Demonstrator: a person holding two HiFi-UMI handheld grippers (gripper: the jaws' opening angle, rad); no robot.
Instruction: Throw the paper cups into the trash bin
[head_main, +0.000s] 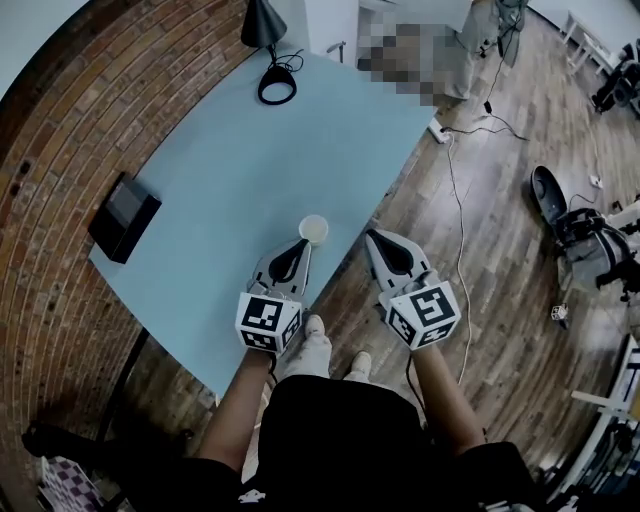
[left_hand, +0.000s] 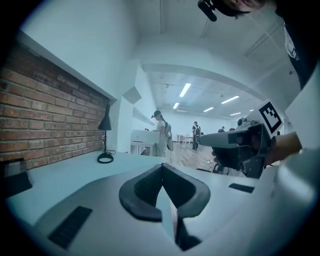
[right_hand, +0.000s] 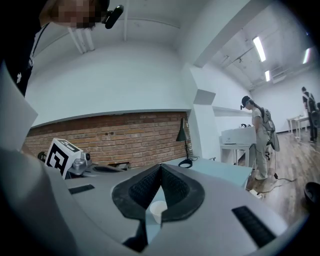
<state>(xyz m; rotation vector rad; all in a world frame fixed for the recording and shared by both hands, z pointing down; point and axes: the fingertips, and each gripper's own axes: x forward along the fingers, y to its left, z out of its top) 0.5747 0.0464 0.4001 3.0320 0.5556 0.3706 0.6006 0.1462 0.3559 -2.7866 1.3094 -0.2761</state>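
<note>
1. We face a blue table (head_main: 230, 150) by a brick wall (head_main: 60, 150).
2. The cup (head_main: 314, 229) stands near its edge, just at one o'clock from our left gripper (head_main: 300, 246).
3. Our right gripper (head_main: 371, 236), like the left, is clenched on nothing.

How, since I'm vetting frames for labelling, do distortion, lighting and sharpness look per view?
Head view: heavy fisheye bows the table edges; paper cup sharp. Left gripper view: dark vignetted corners, bluish cast, glaring ceiling lights. Right gripper view: same vignette, cup small but crisp.
</note>
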